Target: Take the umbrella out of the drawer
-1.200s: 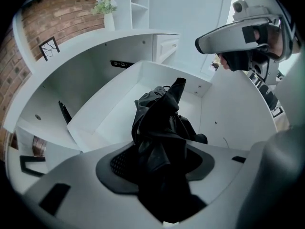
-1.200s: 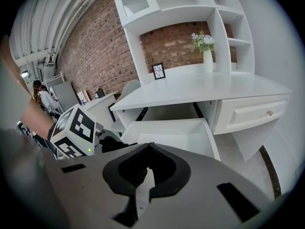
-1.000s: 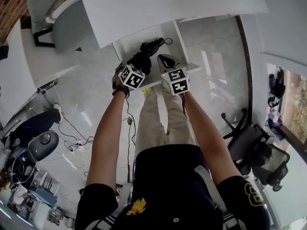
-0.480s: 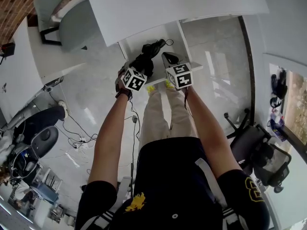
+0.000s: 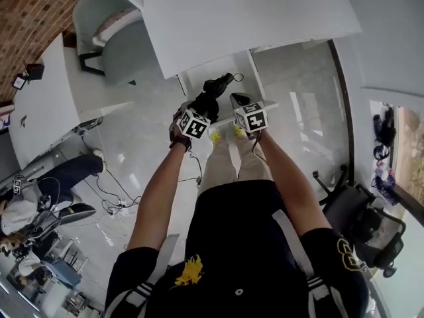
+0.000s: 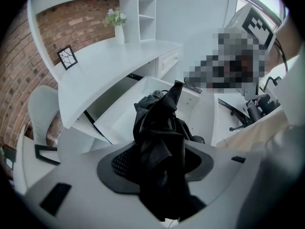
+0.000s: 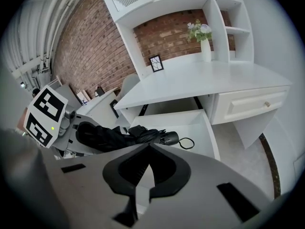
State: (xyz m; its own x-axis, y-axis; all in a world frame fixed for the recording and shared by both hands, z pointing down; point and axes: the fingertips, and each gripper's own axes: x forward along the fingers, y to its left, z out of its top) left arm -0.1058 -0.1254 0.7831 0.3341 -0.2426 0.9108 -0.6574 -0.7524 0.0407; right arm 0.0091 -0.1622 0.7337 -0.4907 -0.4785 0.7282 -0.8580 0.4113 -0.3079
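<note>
A black folded umbrella (image 5: 211, 97) hangs above the open white drawer (image 5: 256, 68), and my left gripper (image 5: 199, 106) is shut on its bunched fabric. In the left gripper view the umbrella (image 6: 159, 128) fills the space between the jaws of the left gripper (image 6: 159, 149), over the drawer (image 6: 119, 113). From the right gripper view the umbrella (image 7: 126, 136) lies sideways, its handle and strap loop pointing right over the drawer (image 7: 190, 123). My right gripper (image 7: 149, 144) is shut on nothing, just right of the umbrella; in the head view it (image 5: 238, 101) sits beside the left one.
The drawer juts out from under a white desk (image 5: 252, 12). A grey chair (image 5: 112, 35) stands to the left, a dark office chair (image 5: 361, 217) to the right. Cables (image 5: 112, 191) lie on the floor. A vase (image 7: 205, 44) and a small frame (image 7: 156, 62) stand on the desk.
My left gripper has risen with the umbrella, lifting it higher above the drawer. The right gripper has stayed close beside it, jaws together.
</note>
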